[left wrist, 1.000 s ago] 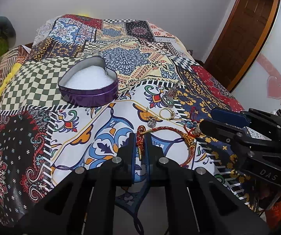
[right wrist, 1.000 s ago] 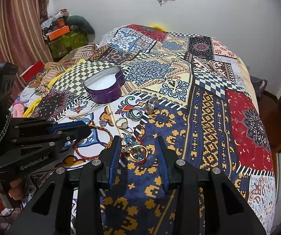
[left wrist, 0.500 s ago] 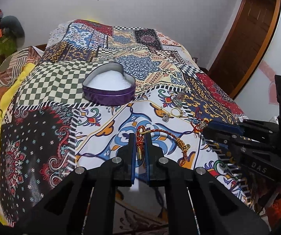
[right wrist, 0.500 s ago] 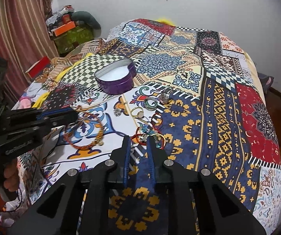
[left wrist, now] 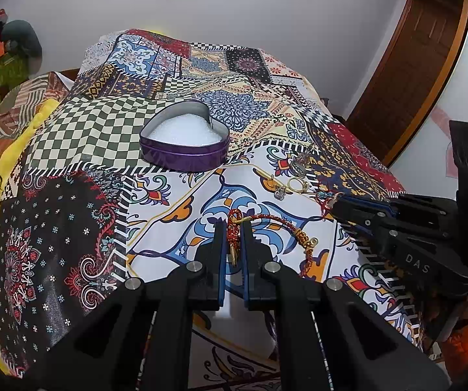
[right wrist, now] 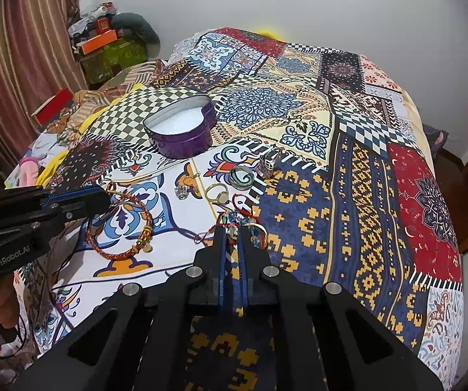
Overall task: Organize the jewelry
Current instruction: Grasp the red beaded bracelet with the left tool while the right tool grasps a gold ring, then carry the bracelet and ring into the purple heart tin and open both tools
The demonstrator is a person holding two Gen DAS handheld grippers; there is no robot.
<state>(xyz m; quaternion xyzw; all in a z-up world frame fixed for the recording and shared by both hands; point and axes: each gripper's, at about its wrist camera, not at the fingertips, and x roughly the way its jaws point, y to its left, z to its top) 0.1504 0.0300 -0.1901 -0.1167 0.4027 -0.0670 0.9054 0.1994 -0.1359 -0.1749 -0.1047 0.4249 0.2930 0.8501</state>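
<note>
- Left claw [left wrist: 234, 228]: we see its fingers nearly closed on the knotted end of the red-and-gold bracelet [left wrist: 299, 231]; a gold tip hangs down between the pads.
- Bracelet axis: from the grip, the cord runs right and away from the left camera, then curves back at a cluster of gold beads. In the right view the bracelet [right wrist: 120, 228] reads as a near-complete loop lying on the bed [right wrist: 347, 195], with the beads at its near right edge.
- Right claw [right wrist: 232, 231]: its fingers are pressed almost together on a tangle of red thread and blue-green beads, the charm bracelet [right wrist: 250, 224], which lies on the bedspread just right of the loop.
- Tin [left wrist: 185, 143]: a purple heart-shaped box, open, white inside, beyond both claws on the checked patch.
- Rings: a gold ring [right wrist: 217, 192], a wide band [right wrist: 242, 177], a silver ring [right wrist: 268, 161] and a small clear ring [right wrist: 181, 192] lie between the tin and the claws.
- View differences: only the right view shows the loop's full shape and the striped curtain [right wrist: 22, 49]; only the left view shows the wooden door [left wrist: 413, 65] and the gold tip inside the left grip.
</note>
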